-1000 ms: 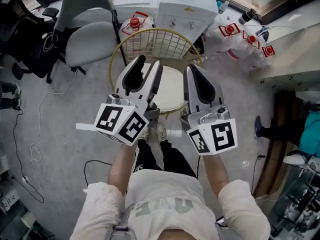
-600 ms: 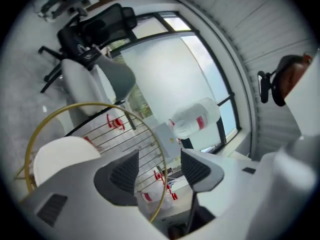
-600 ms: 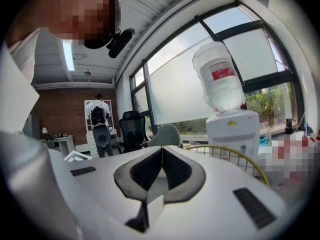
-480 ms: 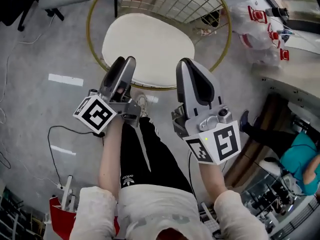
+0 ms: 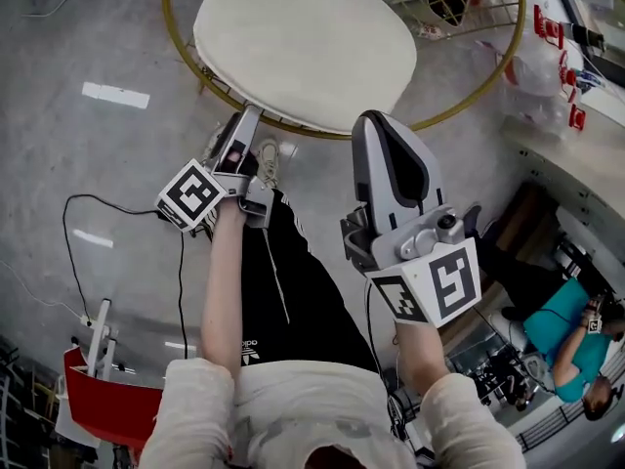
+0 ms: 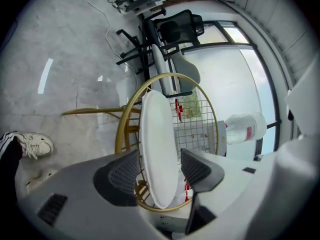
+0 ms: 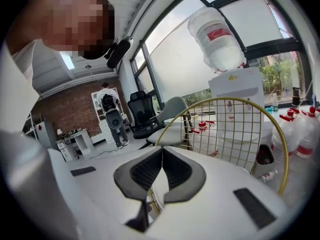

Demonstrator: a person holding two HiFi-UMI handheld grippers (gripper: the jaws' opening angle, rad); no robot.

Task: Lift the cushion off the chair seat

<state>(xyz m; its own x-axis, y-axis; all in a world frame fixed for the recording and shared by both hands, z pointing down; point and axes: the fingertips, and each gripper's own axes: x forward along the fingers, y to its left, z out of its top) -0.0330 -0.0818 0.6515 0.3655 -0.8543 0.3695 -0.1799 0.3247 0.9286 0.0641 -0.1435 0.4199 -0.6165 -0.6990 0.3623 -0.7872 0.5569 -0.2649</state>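
Observation:
A round cream cushion [image 5: 303,42] lies on the seat of a gold wire chair [image 5: 168,8]. My left gripper [image 5: 246,120] is rolled onto its side just short of the cushion's near edge. In the left gripper view the cushion [image 6: 159,149] shows edge-on in the gap of the left gripper [image 6: 160,171]. Its jaws have just been opening and stand open; the pads do not press on it. My right gripper [image 5: 376,120] hovers higher by the near rim. The right gripper [image 7: 161,156] is shut with nothing between its pads.
The person's legs and a shoe [image 5: 266,154] are under the grippers. A cable [image 5: 73,252] and a red box [image 5: 98,404] lie on the floor at left. A water dispenser [image 7: 217,34], water jugs [image 5: 552,57] and office chairs [image 6: 175,29] stand behind the chair.
Both grippers have sunk toward the chair, and the cushion looms larger in the head view. The left gripper has dropped further, rolled onto its side and spread its jaws.

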